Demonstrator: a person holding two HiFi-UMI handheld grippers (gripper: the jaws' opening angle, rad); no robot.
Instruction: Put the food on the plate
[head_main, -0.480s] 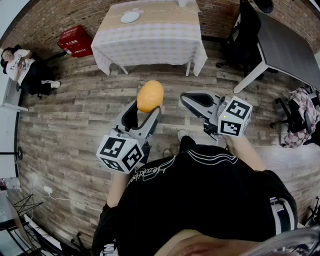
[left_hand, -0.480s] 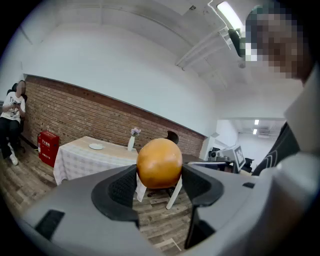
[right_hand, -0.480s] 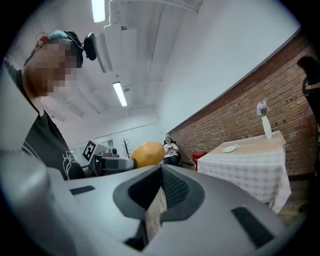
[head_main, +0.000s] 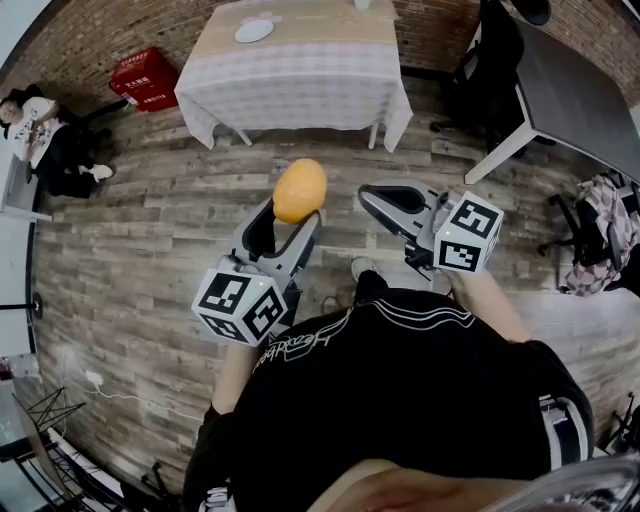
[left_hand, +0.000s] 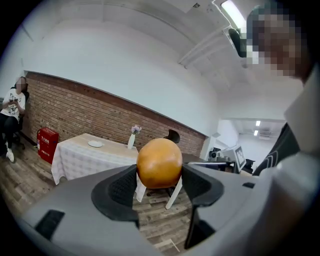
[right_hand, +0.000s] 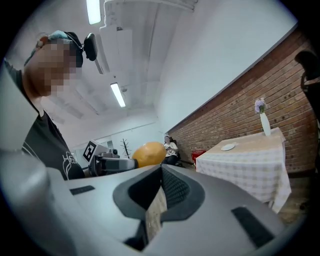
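Observation:
A round orange-yellow piece of food (head_main: 300, 190) is held in the air over the wood floor, with my left gripper (head_main: 296, 207) shut on it. In the left gripper view the food (left_hand: 159, 162) is pressed between both black pads (left_hand: 122, 187). My right gripper (head_main: 372, 197) hangs beside it to the right, jaws together and empty. From the right gripper (right_hand: 161, 172) view the food (right_hand: 148, 153) shows to the left. A small white plate (head_main: 253, 31) lies on the far table (head_main: 300, 75), well ahead of both grippers.
The table has a checked cloth and a vase (left_hand: 132, 137) with a flower. A red box (head_main: 145, 78) and a seated person (head_main: 45, 135) are at the left wall. A dark desk (head_main: 570, 95), an office chair (head_main: 490, 70) and a pile of clothes (head_main: 610, 225) are at the right.
The table and plate sit slightly further up and left in the head view. Both grippers and the food keep their places.

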